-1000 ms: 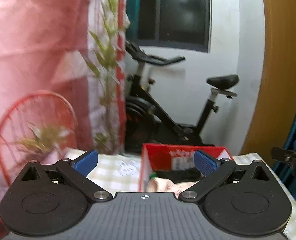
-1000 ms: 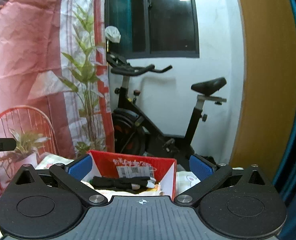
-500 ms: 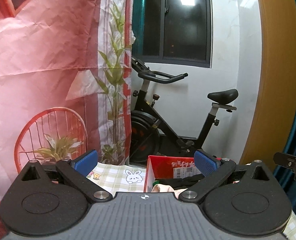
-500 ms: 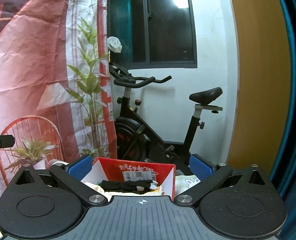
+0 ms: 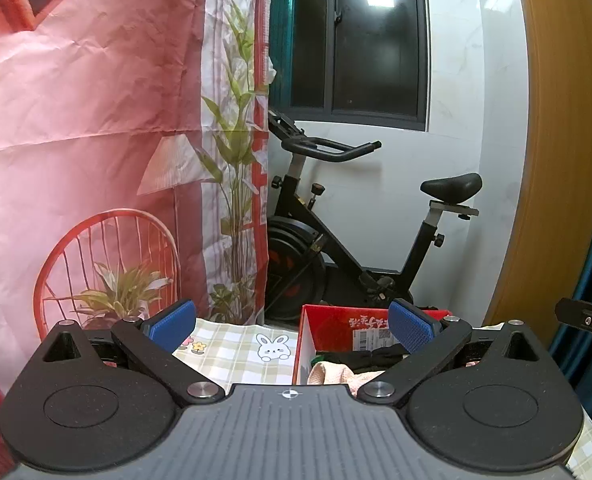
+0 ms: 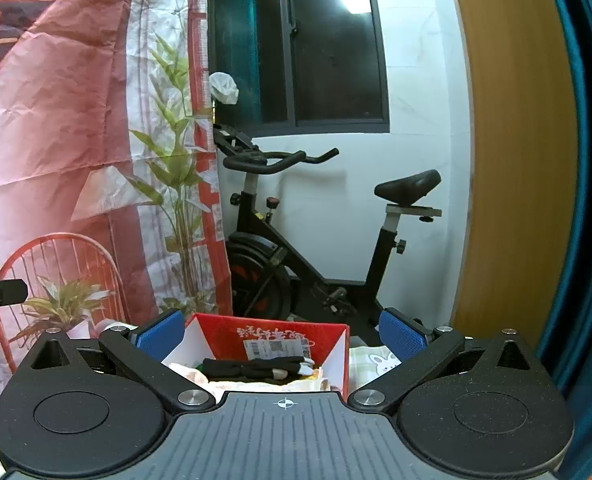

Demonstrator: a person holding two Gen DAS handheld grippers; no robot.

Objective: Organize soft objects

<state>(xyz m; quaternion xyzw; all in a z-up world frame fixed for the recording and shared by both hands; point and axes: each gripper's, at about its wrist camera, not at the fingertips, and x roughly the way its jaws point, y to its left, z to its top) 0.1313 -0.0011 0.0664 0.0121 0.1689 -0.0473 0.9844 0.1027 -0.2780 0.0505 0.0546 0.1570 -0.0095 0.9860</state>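
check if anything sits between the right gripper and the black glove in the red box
Nothing visible does. The right gripper is open and empty, aimed at the red box. The black glove lies on top of the other soft things inside, and the box's near side looks open toward the gripper.

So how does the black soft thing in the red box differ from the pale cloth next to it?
The black item is dark, long and narrow; the pale cloth is light pinkish cream and bunched. The black item lies stretched across on top; the pale cloth sits lower, partly hidden behind the gripper. Both are soft and rest inside the red box.
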